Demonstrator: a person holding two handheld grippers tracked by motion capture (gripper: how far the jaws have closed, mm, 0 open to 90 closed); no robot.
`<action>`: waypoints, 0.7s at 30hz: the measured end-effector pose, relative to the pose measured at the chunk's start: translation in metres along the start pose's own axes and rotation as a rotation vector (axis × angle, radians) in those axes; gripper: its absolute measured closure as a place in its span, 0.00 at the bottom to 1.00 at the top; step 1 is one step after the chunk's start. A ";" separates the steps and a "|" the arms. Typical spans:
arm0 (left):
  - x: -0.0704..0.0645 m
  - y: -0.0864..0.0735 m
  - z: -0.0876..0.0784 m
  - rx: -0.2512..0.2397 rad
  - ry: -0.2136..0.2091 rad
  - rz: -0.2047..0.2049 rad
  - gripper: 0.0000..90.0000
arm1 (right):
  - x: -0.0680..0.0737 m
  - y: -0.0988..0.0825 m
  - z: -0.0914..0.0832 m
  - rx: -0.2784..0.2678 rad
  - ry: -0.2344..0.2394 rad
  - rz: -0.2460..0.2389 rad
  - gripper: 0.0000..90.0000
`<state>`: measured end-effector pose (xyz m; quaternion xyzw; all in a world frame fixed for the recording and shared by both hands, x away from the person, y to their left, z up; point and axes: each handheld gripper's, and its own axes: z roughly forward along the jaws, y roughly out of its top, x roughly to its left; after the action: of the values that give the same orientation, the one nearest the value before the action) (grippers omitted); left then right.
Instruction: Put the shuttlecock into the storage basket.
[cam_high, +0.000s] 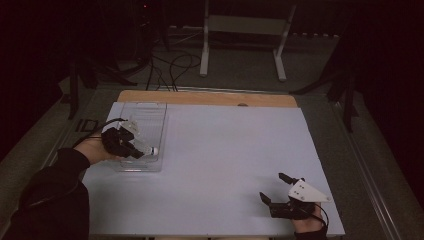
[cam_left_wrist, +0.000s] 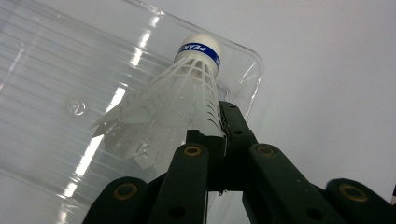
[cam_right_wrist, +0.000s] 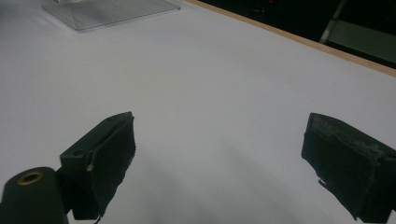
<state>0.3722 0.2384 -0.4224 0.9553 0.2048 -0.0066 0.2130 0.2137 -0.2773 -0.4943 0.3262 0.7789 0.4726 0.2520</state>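
Near the tabletop's left edge, our left hand-held gripper (cam_high: 131, 146) is clamped on the plastic skirt of a white shuttlecock (cam_left_wrist: 180, 100), whose cork tip with its blue band points away from the jaws. We hold it over the near end of the clear plastic tray (cam_high: 147, 117), which lies along the far-left part of the tabletop (cam_high: 225, 150). Whether the shuttlecock touches the tray floor we cannot tell.

The step in hand looks like setting the shuttlecock into the tray. To do it well, we would keep the grip light, since the skirt is thin and will crush, lower until the cork or skirt rests on the ribbed floor, then part the jaws slowly so that it does not roll. The tray's raised rim sits just beside the cork, so we should stay inside it.

Moving right, the middle of the tabletop is bare, with ample room. Near the near-right corner our right hand-held gripper (cam_high: 275, 187) rests with jaws spread wide and nothing between them, well apart from the tray.
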 end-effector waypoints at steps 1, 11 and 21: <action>0.000 0.000 0.001 -0.002 -0.001 0.004 1.00 | 0.000 0.000 0.000 0.001 0.000 0.001 0.11; 0.005 -0.001 0.004 -0.007 0.020 -0.089 0.67 | 0.000 0.000 0.000 0.002 0.000 0.000 0.11; 0.010 0.002 -0.001 -0.051 0.097 -0.210 0.05 | 0.000 0.000 -0.001 0.002 -0.003 0.000 0.11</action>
<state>0.3825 0.2410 -0.4212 0.9220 0.3141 0.0227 0.2251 0.2134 -0.2776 -0.4938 0.3273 0.7789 0.4713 0.2530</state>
